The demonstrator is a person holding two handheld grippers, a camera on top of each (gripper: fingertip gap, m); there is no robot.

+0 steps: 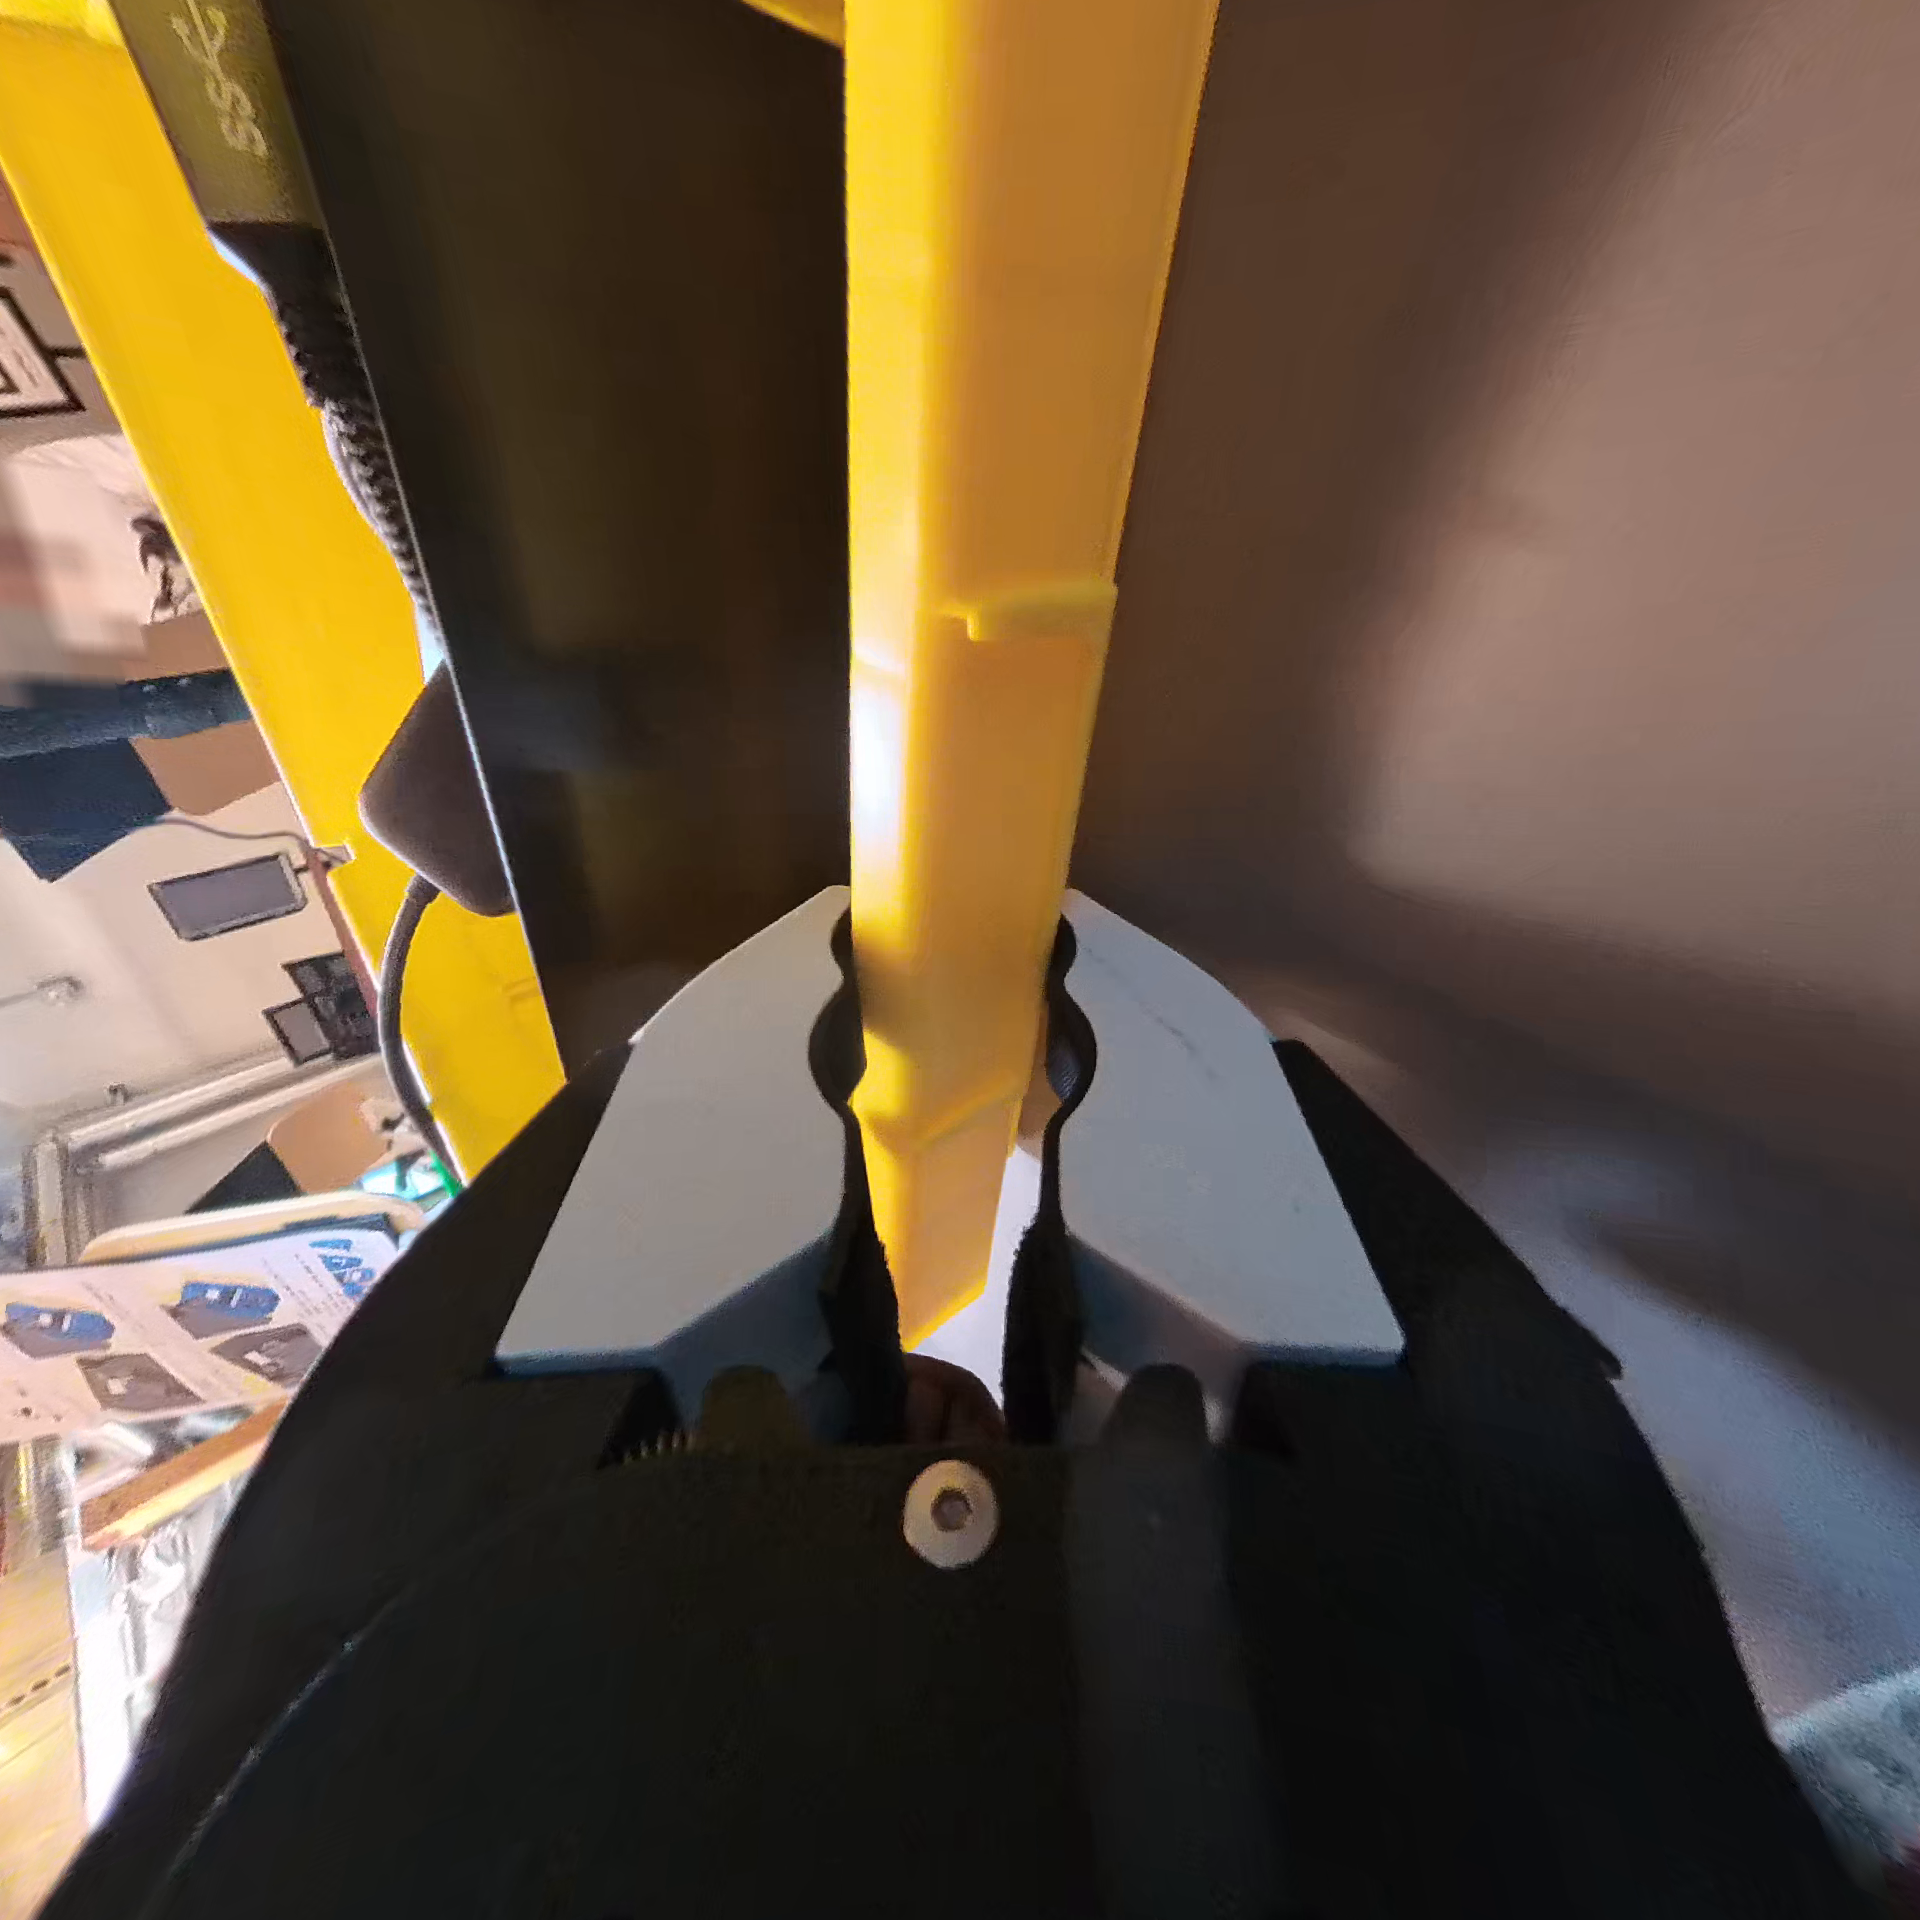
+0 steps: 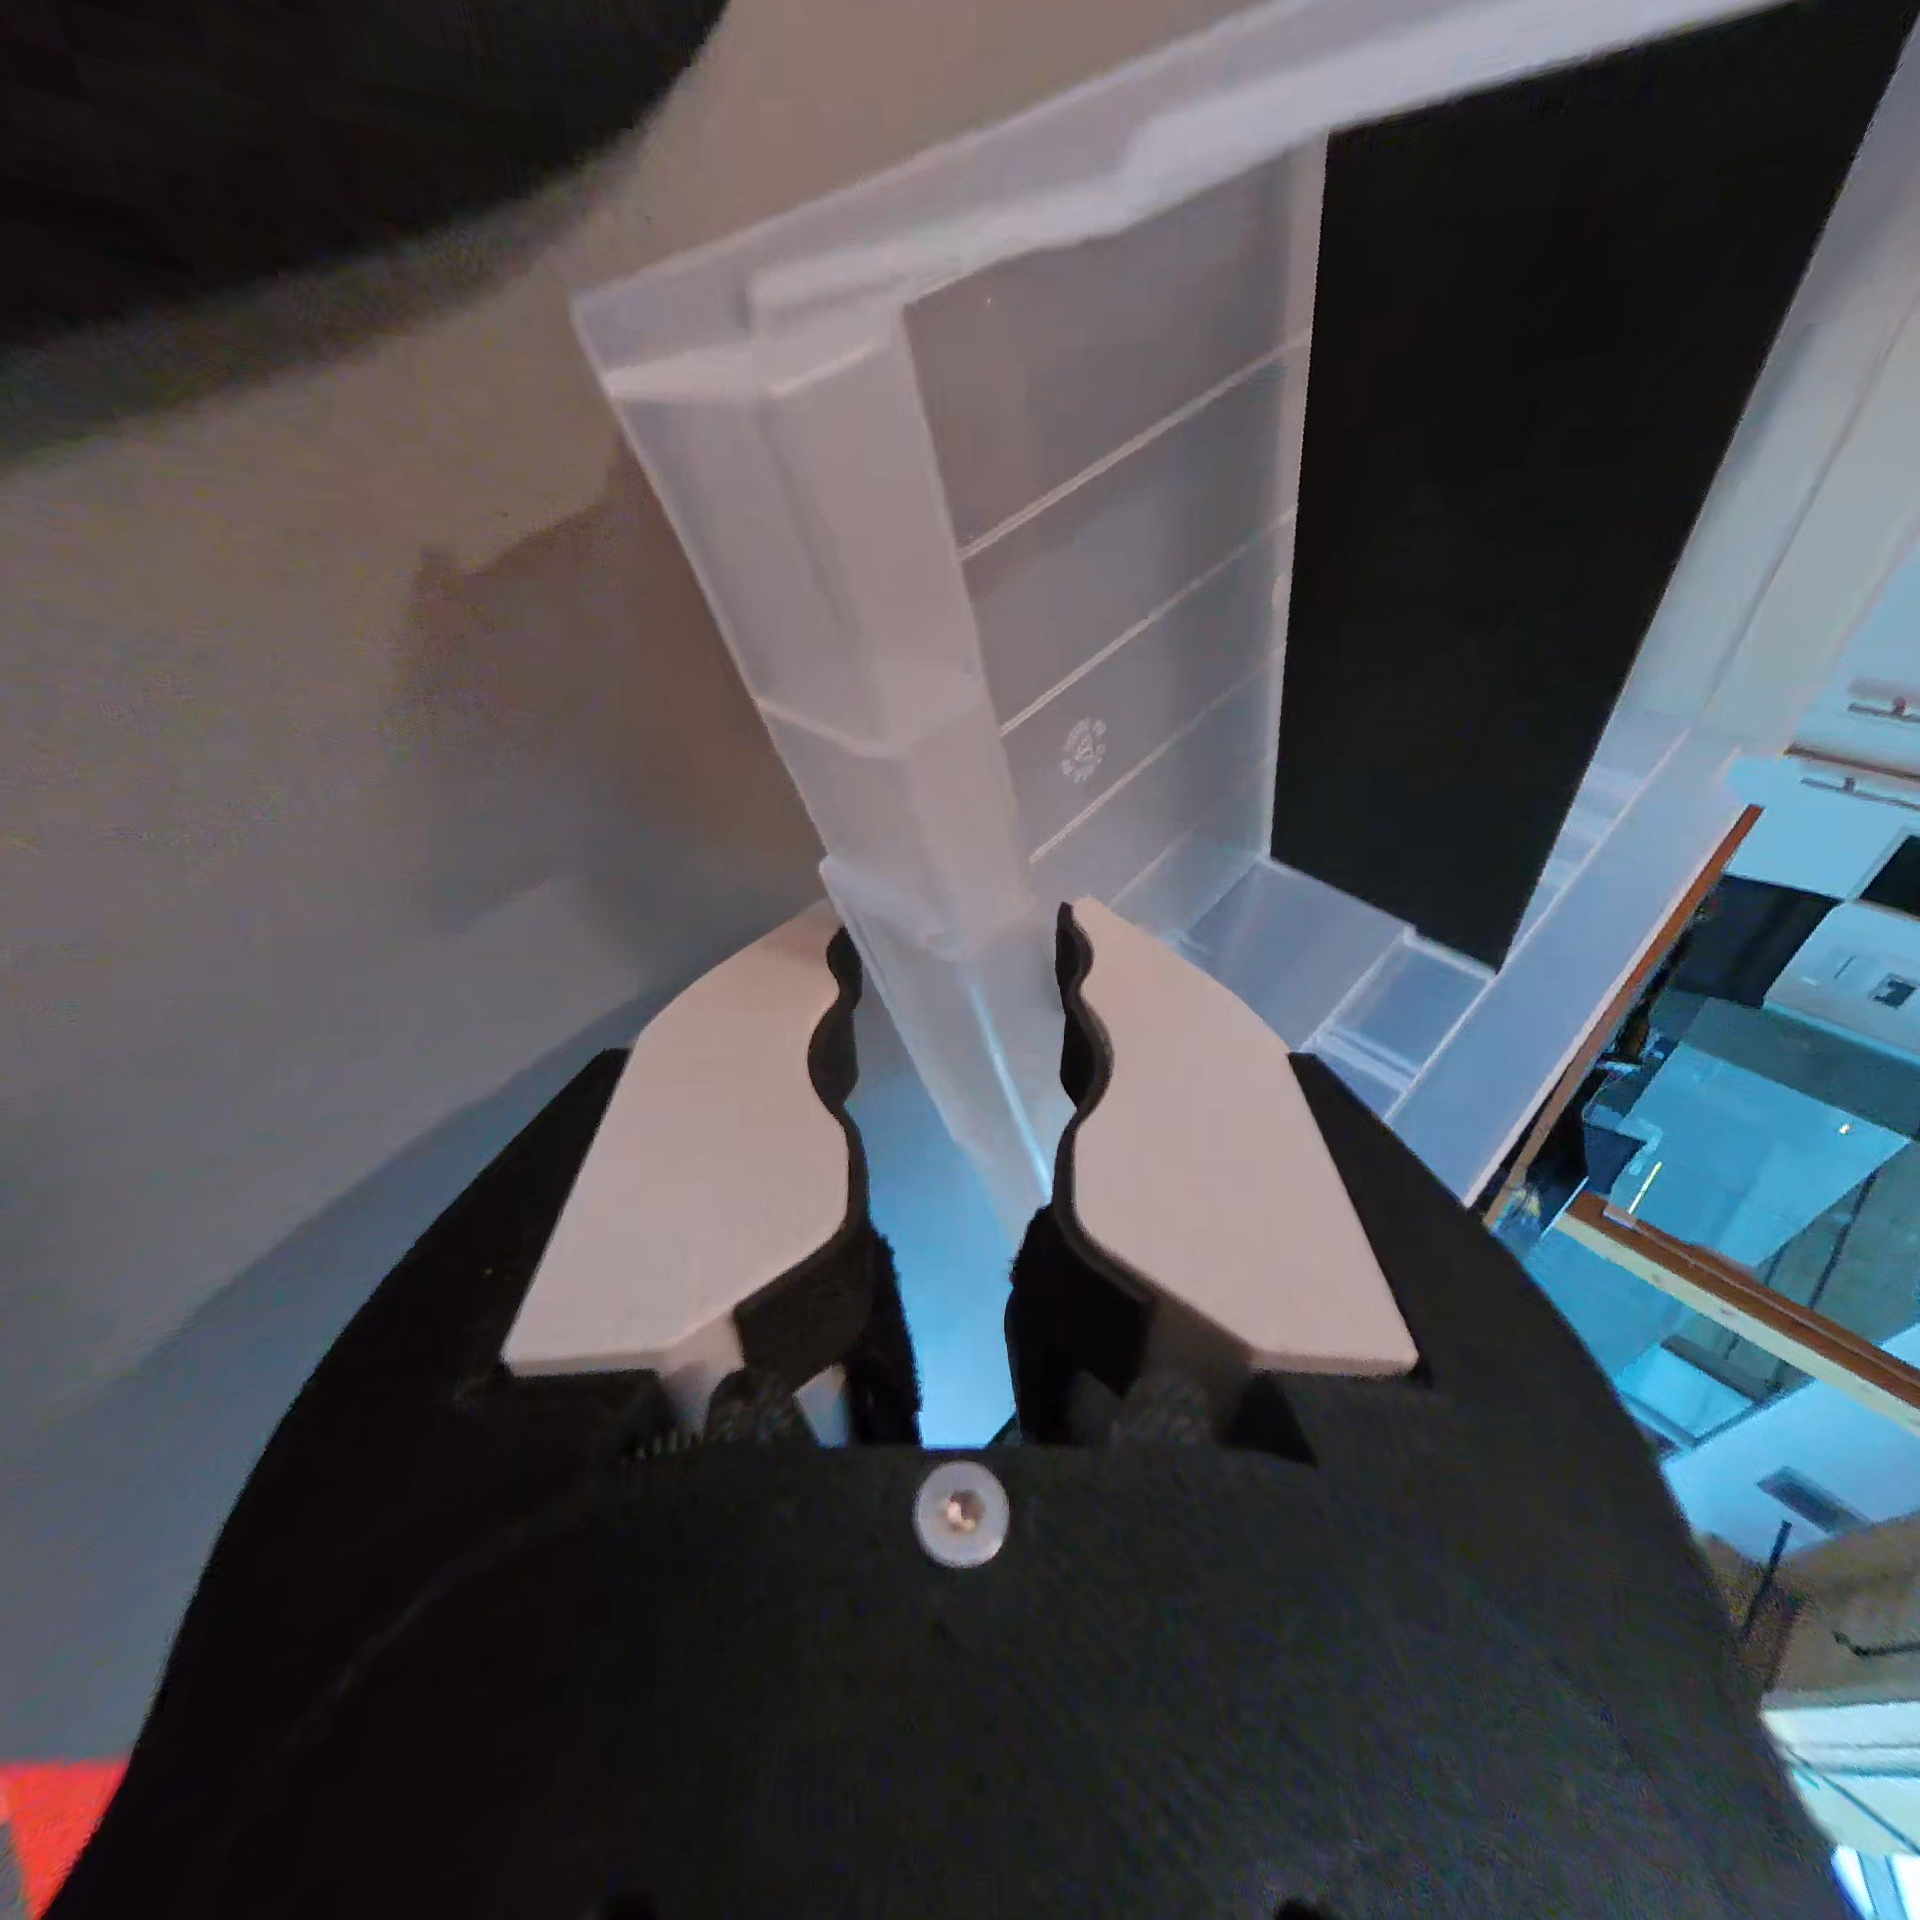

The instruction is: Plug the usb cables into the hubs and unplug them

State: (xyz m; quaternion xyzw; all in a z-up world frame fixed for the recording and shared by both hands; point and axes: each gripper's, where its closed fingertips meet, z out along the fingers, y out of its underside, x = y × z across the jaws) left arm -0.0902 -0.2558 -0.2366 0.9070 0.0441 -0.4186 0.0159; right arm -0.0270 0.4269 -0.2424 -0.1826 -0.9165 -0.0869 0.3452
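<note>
In the left wrist view my left gripper (image 1: 951, 935) is shut on the upright wall of a yellow plastic bin (image 1: 987, 520). Past the bin's other yellow wall, at the upper left, is a grey USB hub (image 1: 229, 114) with a black braided cable (image 1: 353, 436) running down from it to a black plug body (image 1: 436, 800) and a thin black cable (image 1: 400, 997). In the right wrist view my right gripper (image 2: 956, 935) is closed around the side wall of a clear plastic bin (image 2: 831, 623). No cable or hub shows in that view.
A dark panel (image 1: 623, 416) fills the space between the yellow walls. Printed sheets (image 1: 187, 1320) and cardboard lie at the lower left of the left wrist view. In the right wrist view a wood-edged surface (image 2: 1714, 1299) lies beyond the clear bin, and a black surface (image 2: 1558, 468) shows through its open frame. My right fingertips sit around 70 cm from my left ones.
</note>
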